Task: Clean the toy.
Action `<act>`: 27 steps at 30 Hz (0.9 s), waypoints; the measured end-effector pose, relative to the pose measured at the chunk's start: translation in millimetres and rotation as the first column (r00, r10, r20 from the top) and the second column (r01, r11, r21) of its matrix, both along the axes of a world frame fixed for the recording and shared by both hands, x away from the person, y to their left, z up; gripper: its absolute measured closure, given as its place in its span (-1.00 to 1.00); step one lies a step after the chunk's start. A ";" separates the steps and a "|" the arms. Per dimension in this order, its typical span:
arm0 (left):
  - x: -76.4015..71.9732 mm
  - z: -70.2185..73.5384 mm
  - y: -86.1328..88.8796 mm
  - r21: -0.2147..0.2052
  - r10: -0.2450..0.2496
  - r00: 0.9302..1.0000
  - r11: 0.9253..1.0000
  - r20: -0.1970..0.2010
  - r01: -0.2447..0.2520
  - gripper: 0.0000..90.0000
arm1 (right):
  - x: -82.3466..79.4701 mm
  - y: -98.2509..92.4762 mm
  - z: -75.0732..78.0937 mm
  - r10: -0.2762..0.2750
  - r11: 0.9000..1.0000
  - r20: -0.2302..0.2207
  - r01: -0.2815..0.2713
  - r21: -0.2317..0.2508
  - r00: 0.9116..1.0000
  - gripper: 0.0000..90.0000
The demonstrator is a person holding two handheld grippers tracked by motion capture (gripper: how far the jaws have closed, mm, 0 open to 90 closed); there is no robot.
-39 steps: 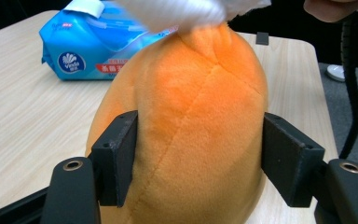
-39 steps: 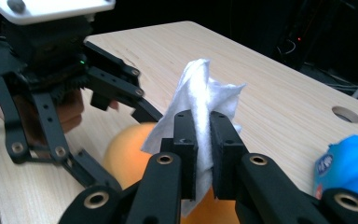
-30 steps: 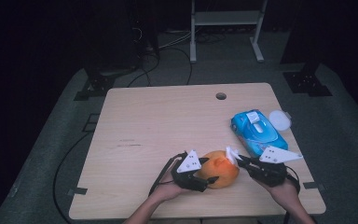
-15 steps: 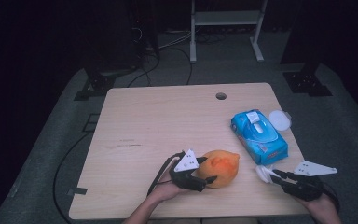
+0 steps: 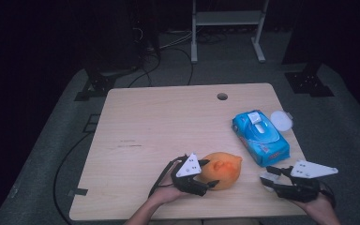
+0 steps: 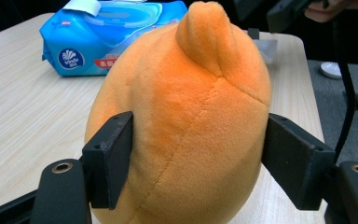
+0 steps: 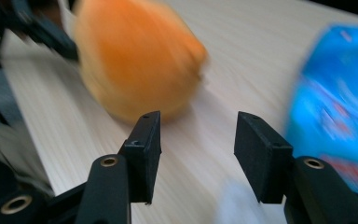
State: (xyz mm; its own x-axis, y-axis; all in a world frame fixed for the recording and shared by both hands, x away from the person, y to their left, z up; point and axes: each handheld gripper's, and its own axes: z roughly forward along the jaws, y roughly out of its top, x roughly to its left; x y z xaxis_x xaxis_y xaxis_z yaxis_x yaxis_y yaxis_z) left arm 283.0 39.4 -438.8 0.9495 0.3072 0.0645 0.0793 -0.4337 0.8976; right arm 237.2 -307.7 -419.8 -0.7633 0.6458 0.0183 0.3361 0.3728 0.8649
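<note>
An orange plush toy (image 5: 225,168) lies near the front of the wooden table (image 5: 159,122). My left gripper (image 5: 209,174) is shut on the orange plush toy (image 6: 186,93) from its left end, one pad on each flank, and its jaws have just been opening a little. My right gripper (image 5: 268,177) hovers to the right of the toy by the table's front right corner. It is open with nothing between its jaws (image 7: 198,119), which have just been opening. A small white wipe (image 5: 265,178) lies at its fingertips.
A blue pack of wet wipes (image 5: 260,136) lies behind the right gripper, with a round white lid (image 5: 281,120) beside it at the right edge. A cable hole (image 5: 222,96) is at the back. Black stands and cables surround the table on the floor.
The right gripper has pulled away from the plush toy to the right and its jaws have opened. The left gripper and the toy have stayed in place.
</note>
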 end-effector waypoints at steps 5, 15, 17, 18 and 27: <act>-5.1 0.7 0.8 0.019 -0.035 0.999 0.999 0.021 0.034 -0.38 | 16.5 35.7 11.5 0.102 0.991 0.016 -0.103 0.089 0.995 0.09; -9.7 9.9 16.4 -0.042 -0.121 0.992 0.992 -0.030 0.119 -0.50 | 39.3 56.4 3.9 0.135 0.984 -0.054 -0.127 0.127 0.989 0.10; -6.2 18.9 24.9 -0.116 -0.130 0.990 0.986 -0.054 0.123 -0.54 | 34.4 55.2 2.6 0.144 0.983 -0.053 -0.137 0.120 0.988 0.10; -4.1 20.1 25.7 -0.108 -0.122 0.991 0.987 -0.055 0.115 -0.56 | 31.6 54.5 2.0 0.150 0.983 -0.049 -0.143 0.113 0.988 0.10; 16.1 0.2 12.3 -0.005 -0.078 0.964 0.997 -0.255 0.080 -0.81 | 12.9 46.1 -7.4 0.191 0.980 -0.044 -0.188 0.064 0.981 0.05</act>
